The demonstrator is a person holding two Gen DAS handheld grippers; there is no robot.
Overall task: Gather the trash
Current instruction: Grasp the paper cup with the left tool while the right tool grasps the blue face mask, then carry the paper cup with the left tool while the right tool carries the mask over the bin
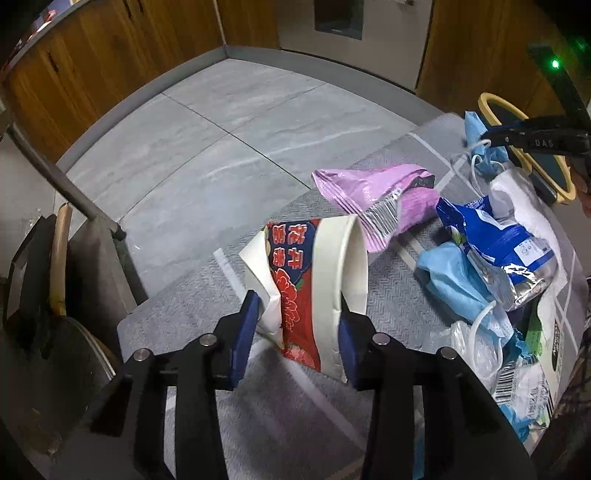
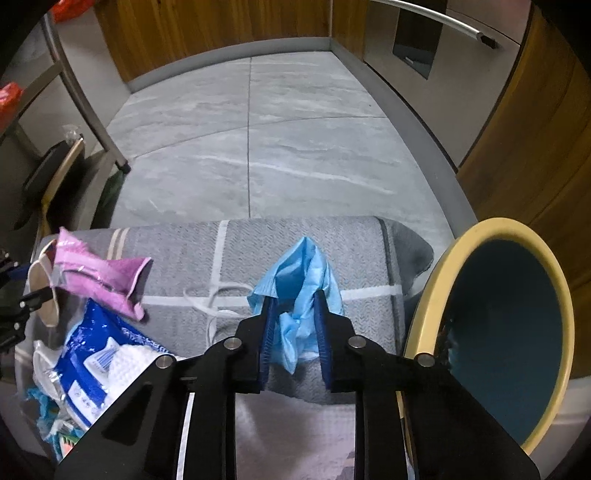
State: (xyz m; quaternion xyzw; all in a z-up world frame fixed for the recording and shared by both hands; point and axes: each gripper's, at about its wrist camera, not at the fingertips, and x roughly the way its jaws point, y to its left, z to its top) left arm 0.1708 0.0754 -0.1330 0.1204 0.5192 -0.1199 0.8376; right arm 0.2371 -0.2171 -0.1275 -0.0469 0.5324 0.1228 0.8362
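My left gripper [image 1: 297, 308] is shut on a crushed paper cup [image 1: 314, 280], white with a red and navy flower print, held above a grey mat [image 1: 192, 314]. My right gripper [image 2: 295, 306] is shut on a crumpled light-blue face mask [image 2: 299, 291], just left of a round bin [image 2: 498, 332] with a yellow rim and dark inside. In the left wrist view the right gripper [image 1: 491, 142] shows at the far right holding that mask [image 1: 476, 129]. A pink snack bag [image 1: 376, 195], a blue and white wrapper [image 1: 498, 243] and another blue mask [image 1: 454, 280] lie on the mat.
Grey tiled floor [image 2: 258, 147] lies beyond the mat, bounded by wooden cabinets [image 2: 207, 33] and a steel appliance front [image 2: 436, 55]. A metal leg [image 1: 62, 184] and dark flat objects [image 1: 44, 295] stand at the left. More wrappers [image 1: 524, 380] lie at the mat's right side.
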